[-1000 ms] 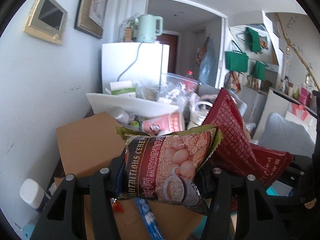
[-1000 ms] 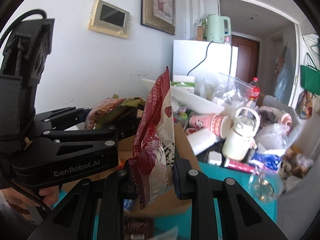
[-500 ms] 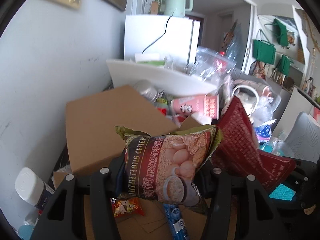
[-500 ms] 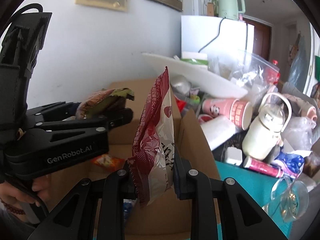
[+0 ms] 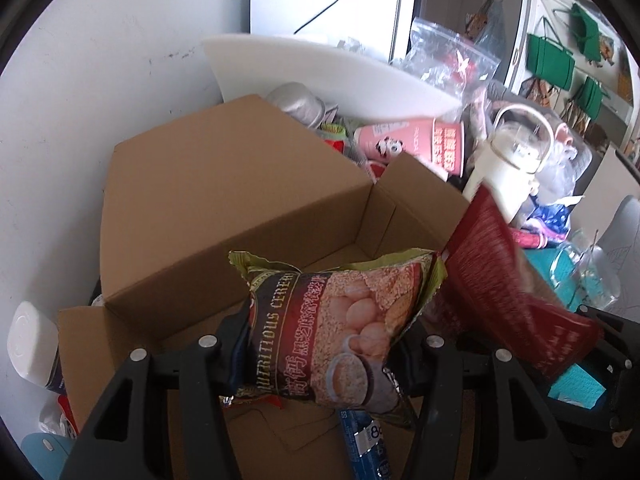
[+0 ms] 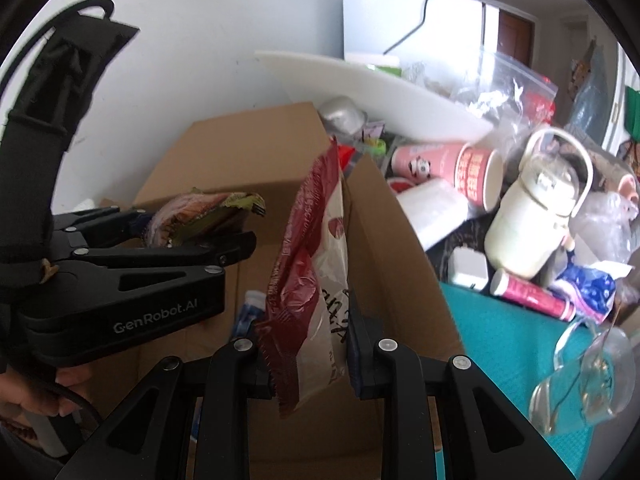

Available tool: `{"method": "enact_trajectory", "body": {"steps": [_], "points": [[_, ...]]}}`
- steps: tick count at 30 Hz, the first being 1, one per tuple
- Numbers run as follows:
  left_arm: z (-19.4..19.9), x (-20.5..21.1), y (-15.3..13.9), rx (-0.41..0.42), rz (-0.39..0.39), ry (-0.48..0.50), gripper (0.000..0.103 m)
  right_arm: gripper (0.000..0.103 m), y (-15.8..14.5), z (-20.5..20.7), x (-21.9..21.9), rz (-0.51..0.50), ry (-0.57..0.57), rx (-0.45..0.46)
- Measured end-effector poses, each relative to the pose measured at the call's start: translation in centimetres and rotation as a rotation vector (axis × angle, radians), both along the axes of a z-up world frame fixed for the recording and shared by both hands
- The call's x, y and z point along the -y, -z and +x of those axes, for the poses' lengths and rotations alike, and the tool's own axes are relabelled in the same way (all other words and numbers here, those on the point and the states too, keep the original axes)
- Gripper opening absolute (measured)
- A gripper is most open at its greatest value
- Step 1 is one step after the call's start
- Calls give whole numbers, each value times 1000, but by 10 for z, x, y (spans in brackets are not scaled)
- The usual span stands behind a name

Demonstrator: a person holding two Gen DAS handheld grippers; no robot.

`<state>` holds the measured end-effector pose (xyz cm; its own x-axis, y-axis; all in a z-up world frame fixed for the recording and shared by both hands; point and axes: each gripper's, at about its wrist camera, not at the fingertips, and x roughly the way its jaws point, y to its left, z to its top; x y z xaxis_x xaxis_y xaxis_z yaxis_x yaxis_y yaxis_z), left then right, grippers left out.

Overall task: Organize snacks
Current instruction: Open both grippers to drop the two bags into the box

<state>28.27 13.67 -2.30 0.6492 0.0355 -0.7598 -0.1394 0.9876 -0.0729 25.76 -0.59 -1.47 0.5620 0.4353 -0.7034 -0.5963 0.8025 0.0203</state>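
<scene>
My left gripper (image 5: 320, 344) is shut on a cereal snack bag (image 5: 332, 328) with a green torn top and holds it over an open cardboard box (image 5: 224, 200). My right gripper (image 6: 308, 354) is shut on a dark red snack bag (image 6: 316, 264), held upright above the same box (image 6: 384, 240). The red bag also shows at the right of the left wrist view (image 5: 508, 288). The left gripper with its cereal bag shows at the left of the right wrist view (image 6: 200, 220). A blue packet (image 5: 364, 444) lies on the box floor.
Behind the box is clutter: pink paper cups (image 6: 452, 164), a cream kettle-shaped jug (image 6: 540, 216), a white board (image 5: 320, 76), plastic bags and a white fridge (image 5: 332, 4). A teal mat (image 6: 504, 340) and a clear glass (image 6: 588, 372) lie right. A white bottle (image 5: 32, 348) stands left.
Both grippers have tilted down and moved forward over the open box, so its inside now shows. Both bags stay gripped.
</scene>
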Motion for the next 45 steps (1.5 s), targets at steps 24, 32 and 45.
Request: {"method": "enact_trajectory", "body": {"steps": [24,32,45], "points": [[-1,-2,-3,-52,-10,-25,71,44,-9,-3,9,-46,65,17],[-16,4,-24,-3,-4,14,71,44,-27,-19,19,-39,77,66],[-63,45,-71,134,-7,155,71,44,-58,-65,71,2,187,134]]}}
